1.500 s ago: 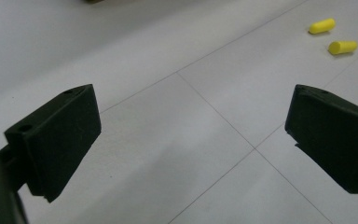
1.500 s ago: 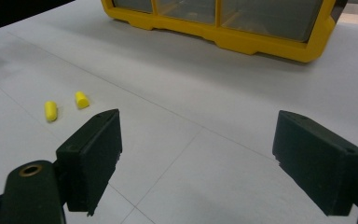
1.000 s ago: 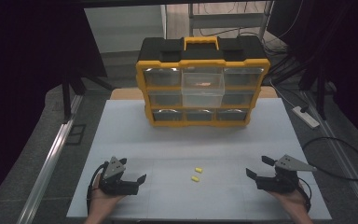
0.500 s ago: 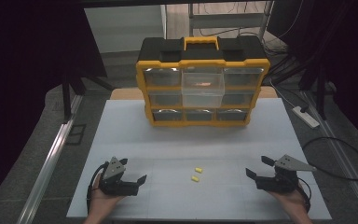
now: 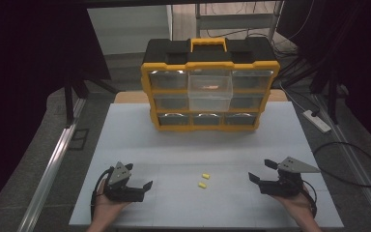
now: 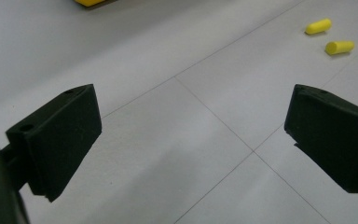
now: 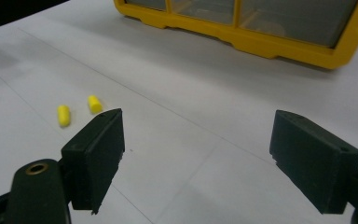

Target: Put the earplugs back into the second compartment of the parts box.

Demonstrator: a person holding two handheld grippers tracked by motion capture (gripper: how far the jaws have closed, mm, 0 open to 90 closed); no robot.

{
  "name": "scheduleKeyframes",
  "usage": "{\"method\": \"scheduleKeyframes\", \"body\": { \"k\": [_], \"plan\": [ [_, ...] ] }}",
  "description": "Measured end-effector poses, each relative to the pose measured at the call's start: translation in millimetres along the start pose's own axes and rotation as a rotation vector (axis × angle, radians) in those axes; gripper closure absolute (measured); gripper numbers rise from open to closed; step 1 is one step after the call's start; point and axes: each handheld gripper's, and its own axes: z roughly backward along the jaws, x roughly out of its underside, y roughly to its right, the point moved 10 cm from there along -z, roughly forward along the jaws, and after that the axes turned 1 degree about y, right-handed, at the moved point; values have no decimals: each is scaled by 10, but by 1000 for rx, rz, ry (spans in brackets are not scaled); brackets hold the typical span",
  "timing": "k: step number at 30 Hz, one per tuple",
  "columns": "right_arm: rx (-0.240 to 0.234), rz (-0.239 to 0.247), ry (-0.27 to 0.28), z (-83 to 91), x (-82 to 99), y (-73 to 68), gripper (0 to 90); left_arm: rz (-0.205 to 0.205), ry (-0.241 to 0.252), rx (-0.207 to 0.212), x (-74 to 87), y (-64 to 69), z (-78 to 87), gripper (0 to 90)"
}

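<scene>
High view, near edge of table: left tongs (image 5: 136,186) and right tongs (image 5: 261,171) resting low in the person's hands, jaws spread wide, nothing held. No shift from the earlier pictures; same positions, same gap. Suggests work not yet begun. Between the tongs, apart from both: two small yellow plugs (image 5: 204,180), short cylinders with rounded ends, likely soft foam, lying close together on the white table (image 5: 125,145). Table surface matte, marked by thin seams. Further back: yellow and black parts box (image 5: 210,91), hard plastic, clear drawers, centre drawer (image 5: 209,89) pulled forward.
</scene>
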Motion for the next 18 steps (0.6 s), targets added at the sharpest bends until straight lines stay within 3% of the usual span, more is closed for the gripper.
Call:
{"method": "scheduleKeyframes", "body": {
  "k": [5, 18],
  "plan": [
    [-8, 36, -6, -51, -90, -79, 185, 0, -1, 3, -1, -4, -3, 39],
    [-90, 107, -66, -233, -231, -341, 194, -4, -5, 0, 2, -4, -10, 39]
  ]
}}
